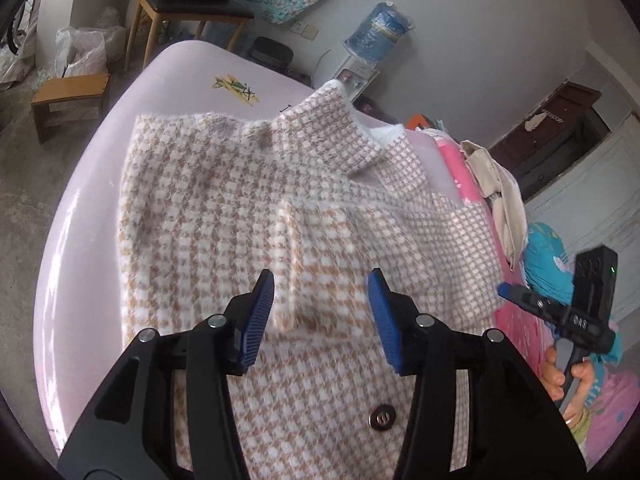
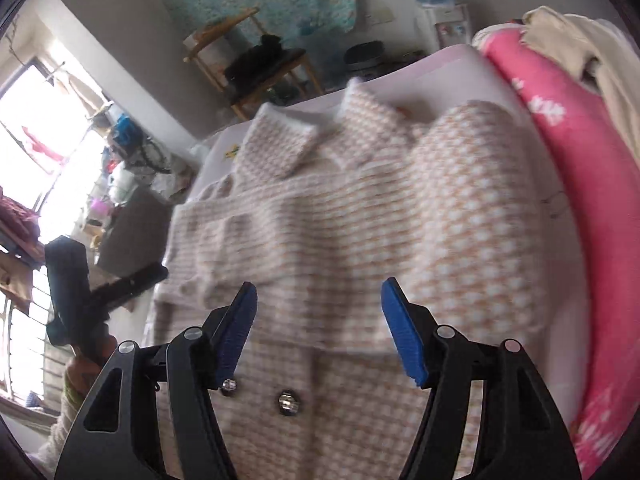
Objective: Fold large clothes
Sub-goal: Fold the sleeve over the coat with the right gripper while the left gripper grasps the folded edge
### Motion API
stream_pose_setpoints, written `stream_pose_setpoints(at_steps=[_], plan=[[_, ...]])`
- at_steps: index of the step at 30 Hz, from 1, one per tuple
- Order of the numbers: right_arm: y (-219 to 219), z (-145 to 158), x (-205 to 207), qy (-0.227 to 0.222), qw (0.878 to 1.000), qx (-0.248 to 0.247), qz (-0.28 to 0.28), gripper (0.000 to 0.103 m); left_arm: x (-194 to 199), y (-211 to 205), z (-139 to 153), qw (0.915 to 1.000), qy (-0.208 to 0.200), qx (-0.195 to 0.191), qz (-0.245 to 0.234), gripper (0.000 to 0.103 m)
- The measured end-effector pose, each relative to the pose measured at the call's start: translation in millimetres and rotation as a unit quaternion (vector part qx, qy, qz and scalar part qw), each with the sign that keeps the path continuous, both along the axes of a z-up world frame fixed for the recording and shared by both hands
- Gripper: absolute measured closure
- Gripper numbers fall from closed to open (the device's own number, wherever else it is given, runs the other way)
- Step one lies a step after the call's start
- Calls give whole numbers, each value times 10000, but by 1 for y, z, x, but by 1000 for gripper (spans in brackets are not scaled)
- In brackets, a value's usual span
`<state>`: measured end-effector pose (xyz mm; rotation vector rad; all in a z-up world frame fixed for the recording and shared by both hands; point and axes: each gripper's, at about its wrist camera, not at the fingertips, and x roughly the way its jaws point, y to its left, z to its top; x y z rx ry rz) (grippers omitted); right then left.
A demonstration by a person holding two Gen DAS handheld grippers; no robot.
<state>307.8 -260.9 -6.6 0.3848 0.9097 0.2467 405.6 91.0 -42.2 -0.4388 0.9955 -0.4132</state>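
A beige-and-white houndstooth coat (image 1: 224,208) lies spread on a pale pink table (image 1: 92,216), collar at the far end and both sleeves folded in over its front. My left gripper (image 1: 322,290) hovers over a folded sleeve, open, with nothing between its blue pads (image 1: 260,320). In the right wrist view the same coat (image 2: 360,224) fills the middle, metal buttons (image 2: 289,402) near the bottom. My right gripper (image 2: 318,304) hangs open above it, holding nothing. The right gripper (image 1: 520,294) also shows at the right edge of the left wrist view, and the left gripper (image 2: 156,272) at the left of the right wrist view.
A pink flowered quilt (image 2: 576,184) with cream cloth (image 2: 580,48) on it borders the table's right side. Beyond the far end stand a wooden chair (image 1: 192,12), a small stool (image 1: 68,96) and a water dispenser (image 1: 376,36). A hand (image 1: 560,376) grips the right tool.
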Motion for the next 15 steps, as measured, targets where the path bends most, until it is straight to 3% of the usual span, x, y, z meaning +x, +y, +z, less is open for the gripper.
stream_pose_setpoints(at_steps=[4, 7, 8, 10, 15], plan=[[-45, -12, -18, 20, 9993, -88, -366, 40, 40, -12, -29, 9981, 556, -276, 47, 65], [-64, -17, -26, -39, 9985, -123, -536, 40, 52, -22, -35, 9979, 611, -199, 36, 83], [-71, -17, -26, -63, 9981, -171, -584, 40, 54, -27, -34, 9984, 559, -89, 1, 98], [-78, -13, -25, -149, 9970, -339, -677, 40, 51, -32, -21, 9995, 315, 15, -40, 99], [-87, 3, -22, -478, 9936, -689, -752, 40, 30, -18, 62, 9938, -1095, 64, 165, 100]])
